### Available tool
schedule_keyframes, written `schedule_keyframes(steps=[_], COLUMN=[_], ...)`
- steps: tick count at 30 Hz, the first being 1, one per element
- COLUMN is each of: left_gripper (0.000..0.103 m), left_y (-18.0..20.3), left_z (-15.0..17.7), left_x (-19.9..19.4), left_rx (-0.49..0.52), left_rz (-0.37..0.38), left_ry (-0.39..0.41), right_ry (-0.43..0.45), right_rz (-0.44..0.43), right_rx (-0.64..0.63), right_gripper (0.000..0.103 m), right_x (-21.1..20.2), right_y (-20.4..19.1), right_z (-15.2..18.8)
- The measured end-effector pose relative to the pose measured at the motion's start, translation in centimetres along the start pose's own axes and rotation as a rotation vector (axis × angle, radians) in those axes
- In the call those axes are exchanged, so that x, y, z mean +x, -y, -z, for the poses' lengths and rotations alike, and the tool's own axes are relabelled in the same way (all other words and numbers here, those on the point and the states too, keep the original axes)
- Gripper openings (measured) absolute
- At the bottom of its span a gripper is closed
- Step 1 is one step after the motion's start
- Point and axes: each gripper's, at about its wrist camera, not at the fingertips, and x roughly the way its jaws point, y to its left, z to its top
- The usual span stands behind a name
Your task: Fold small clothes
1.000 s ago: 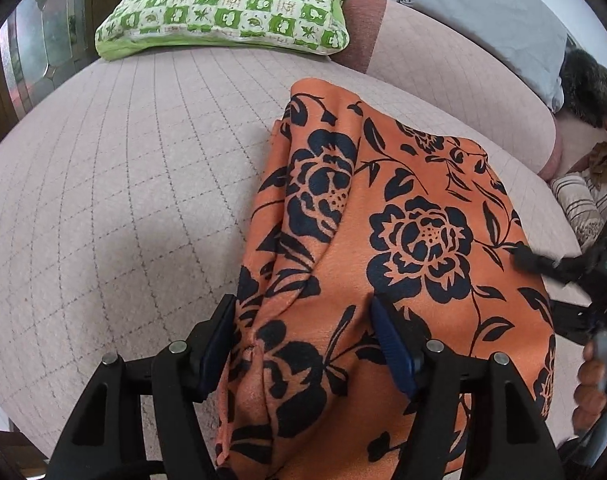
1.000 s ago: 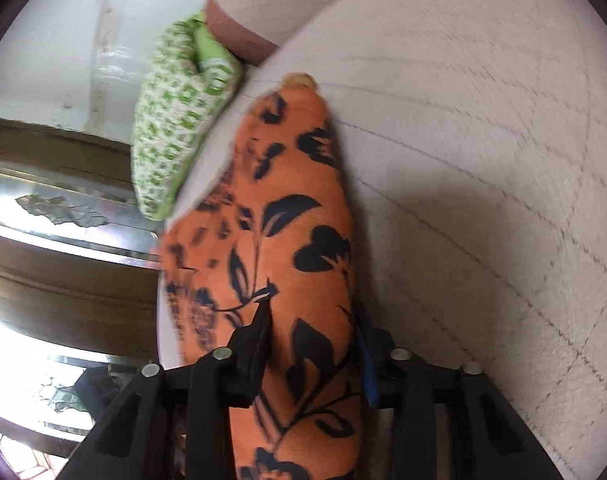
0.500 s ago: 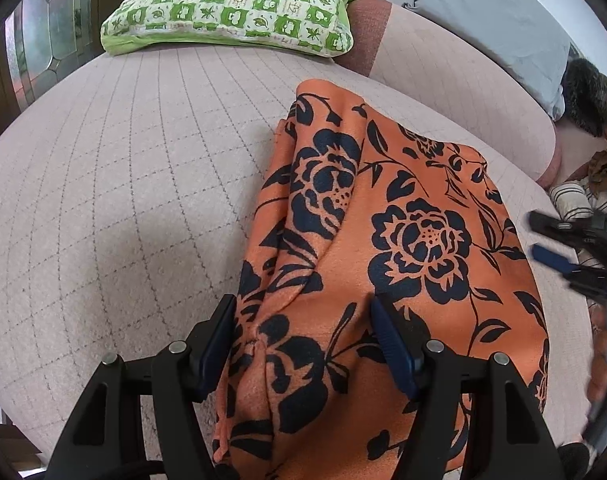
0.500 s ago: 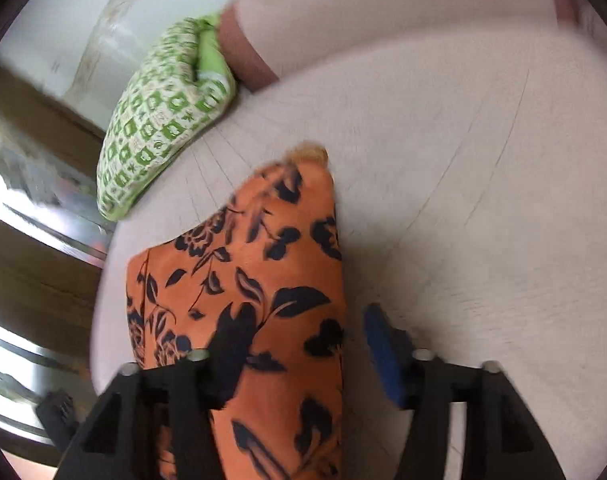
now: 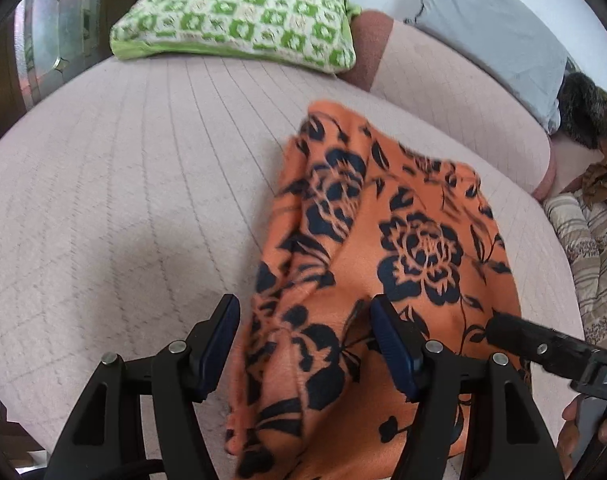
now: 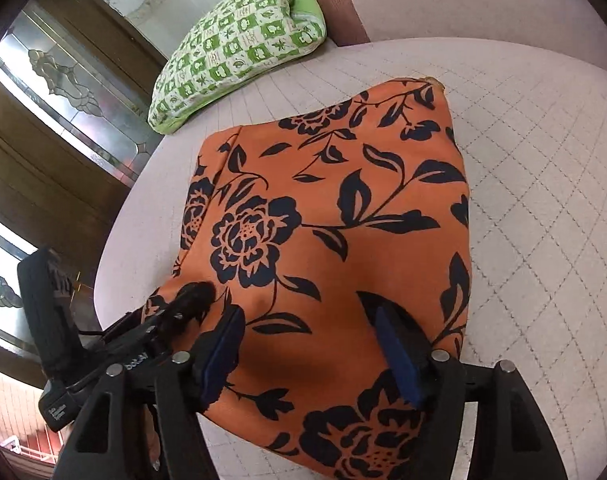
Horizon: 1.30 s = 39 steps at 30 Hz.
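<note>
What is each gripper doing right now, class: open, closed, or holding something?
Left gripper: open, a raised fold of the orange floral cloth between its fingers, not pinched.
Right gripper: jaws opening, cloth lying flat beneath, nothing held.

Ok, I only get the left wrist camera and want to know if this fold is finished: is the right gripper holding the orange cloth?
Observer: No. The right gripper is opening its jaws. The orange cloth lies under them, and neither pad pinches it.
Operator: And the cloth's near edge on that side?
Observer: It lies down on the bed, not lifted.
</note>
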Motion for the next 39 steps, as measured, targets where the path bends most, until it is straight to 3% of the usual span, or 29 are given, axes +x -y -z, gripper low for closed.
schedule_keyframes(steps=[2,4,12,14,15,16,18,19,20,22,26,28,30,36,38,39], left_gripper=[0.069,0.069,0.067,0.047,0.031,0.028,0.028,0.032,0.036,0.036,0.039,0.050,0.054,0.054,0.054,0.045], left_y=[-0.7,-1.1,-1.5,-1.5,-1.5,-1.4,-1.2,-1.6,-2.0,-2.1,-2.7,-3.5,-4.2,-4.0,-4.1,-4.4], left_z=[-1.0,-2.5,-8.7,-9.6,-10.0,-10.4,-10.7,-10.4,-10.4,-10.6,-10.1,-8.9,-7.2,-2.3,-0.7,-0.4], left_x=[-1.1,-1.2,4.0,4.7,5.1,5.5,7.7,10.0,10.3,9.7,5.8,3.5,1.5,-1.1,-0.4,0.1], left_rx=[-0.025,-0.034,-0.013,-0.021,-0.024,-0.029,-0.023,-0.040,-0.058,-0.072,-0.050,-0.049,-0.048,-0.021,-0.030,-0.049], left_rz=[0.027,0.037,0.108,0.161,0.184,0.195,0.120,0.121,0.126,0.141,0.192,0.211,0.235,0.300,0.234,0.222], left_ry=[0.046,0.041,-0.103,-0.109,-0.125,-0.130,-0.171,-0.255,-0.250,-0.243,-0.195,-0.187,-0.188,-0.232,-0.275,-0.290], right_ry=[-0.008,-0.011,0.011,0.013,0.016,0.018,0.020,0.021,0.019,0.011,0.009,0.012,0.012,0.007,0.006,0.005], right_rz=[0.003,0.007,-0.009,-0.033,-0.047,-0.065,-0.082,-0.085,-0.086,-0.087,-0.113,-0.126,-0.125,-0.105,-0.099,-0.101], right_rx=[-0.010,-0.027,-0.052,-0.040,-0.030,-0.020,-0.016,-0.018,-0.022,-0.023,0.012,0.029,0.034,0.017,0.014,0.015], right_gripper=[0.072,0.073,0.078,0.078,0.078,0.078,0.078,0.078,0.078,0.078,0.078,0.078,0.078,0.084,0.084,0.084], right_x=[-0.3,0.1,0.9,0.8,0.7,0.6,0.4,0.4,0.4,0.4,0.3,0.3,0.3,0.4,0.5,0.5], right_y=[0.0,-0.3,-1.1,-0.7,-0.5,-0.1,0.2,0.2,0.2,0.1,0.5,0.8,0.7,0.1,-0.1,0.0], right_z=[0.1,0.0,0.0,0.1,0.1,0.2,0.2,0.2,0.2,0.2,0.2,0.2,0.2,0.2,0.2,0.1])
